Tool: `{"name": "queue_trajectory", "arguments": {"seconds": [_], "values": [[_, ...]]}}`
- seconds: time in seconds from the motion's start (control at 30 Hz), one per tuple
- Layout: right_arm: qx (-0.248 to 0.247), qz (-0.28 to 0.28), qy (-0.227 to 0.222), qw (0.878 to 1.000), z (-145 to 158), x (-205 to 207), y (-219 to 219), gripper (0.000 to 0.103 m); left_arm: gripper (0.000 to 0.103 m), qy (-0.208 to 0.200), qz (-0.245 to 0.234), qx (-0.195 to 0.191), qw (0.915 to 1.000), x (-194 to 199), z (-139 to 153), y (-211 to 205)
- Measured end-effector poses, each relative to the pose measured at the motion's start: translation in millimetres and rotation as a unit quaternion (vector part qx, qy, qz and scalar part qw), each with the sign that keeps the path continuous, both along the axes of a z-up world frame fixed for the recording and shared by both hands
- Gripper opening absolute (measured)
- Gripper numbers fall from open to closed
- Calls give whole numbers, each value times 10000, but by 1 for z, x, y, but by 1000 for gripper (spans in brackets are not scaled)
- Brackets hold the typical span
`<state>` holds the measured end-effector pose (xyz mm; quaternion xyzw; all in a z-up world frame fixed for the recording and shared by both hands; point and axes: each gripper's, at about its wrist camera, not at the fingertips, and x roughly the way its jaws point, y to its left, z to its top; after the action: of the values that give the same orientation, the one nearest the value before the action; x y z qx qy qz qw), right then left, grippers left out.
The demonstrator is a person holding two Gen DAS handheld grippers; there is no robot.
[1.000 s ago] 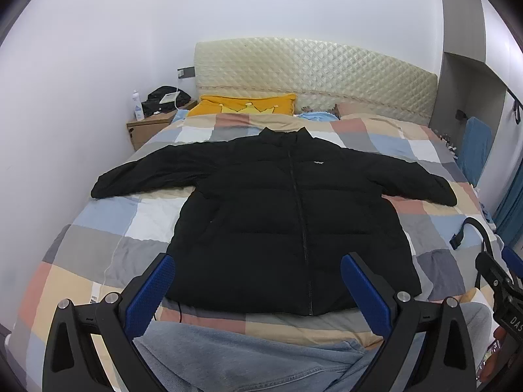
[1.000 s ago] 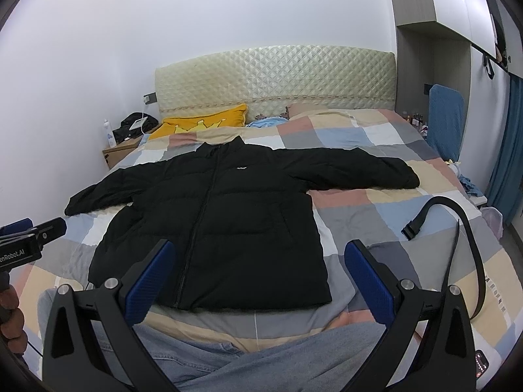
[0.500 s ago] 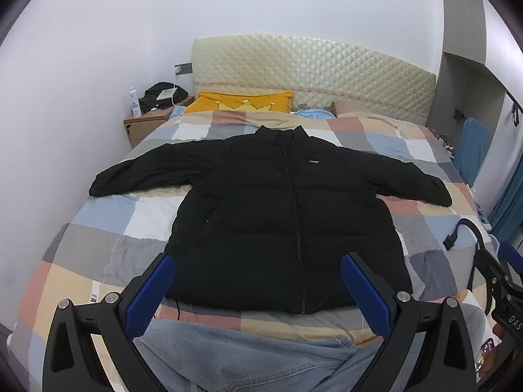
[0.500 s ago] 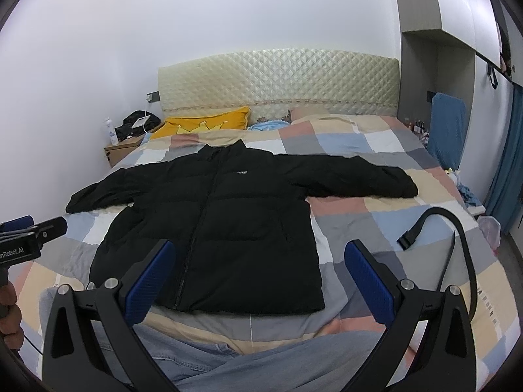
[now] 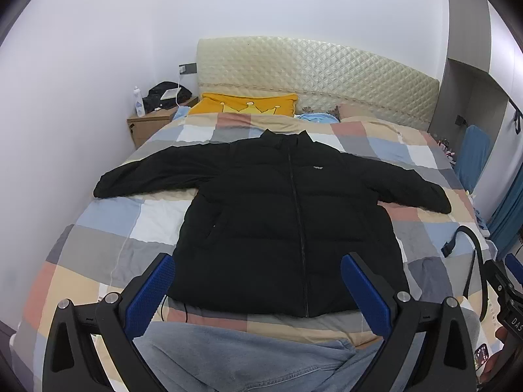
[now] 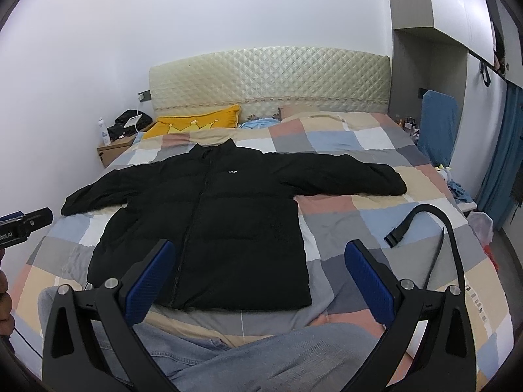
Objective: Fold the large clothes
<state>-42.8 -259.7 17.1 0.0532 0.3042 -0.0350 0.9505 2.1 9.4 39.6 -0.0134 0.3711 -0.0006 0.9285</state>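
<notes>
Left wrist view is showing the jacket (image 5: 287, 228) lying flat mid-frame on the bed (image 5: 98, 228), sleeves out, with the left tongs (image 5: 258, 290) spread and empty at the bottom. Right tongs (image 6: 261, 277) are likewise gaping, gripping nothing. Puffy fabric is risking slipping from a shallow pinch, and the strap (image 6: 434, 228) at right could be snagging.

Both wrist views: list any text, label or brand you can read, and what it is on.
"DAS": partial white lettering on the right gripper's body, cut off at the frame edge.
"bot.AI": partial lettering on the left gripper's body.
Black jacket chest logo: too small to read.
White bottle label: blurred.
</notes>
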Motion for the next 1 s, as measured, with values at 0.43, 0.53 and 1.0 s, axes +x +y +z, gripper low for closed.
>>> {"name": "queue_trajectory", "arguments": {"seconds": [0.43,0.53,1.0], "values": [[235,100,-155,9996,-7,-3,-5,103,103,-335,-173,-18,9993,3,-2,-5],[139,60,-311,9994,-4,4,-13,103,103,-561,-308,-139,9979,19,-7,-10],[96,-577,-279,9979,-51,152,-133,103,103,-918,-948,-375,9905,129,-44,-87]]}}
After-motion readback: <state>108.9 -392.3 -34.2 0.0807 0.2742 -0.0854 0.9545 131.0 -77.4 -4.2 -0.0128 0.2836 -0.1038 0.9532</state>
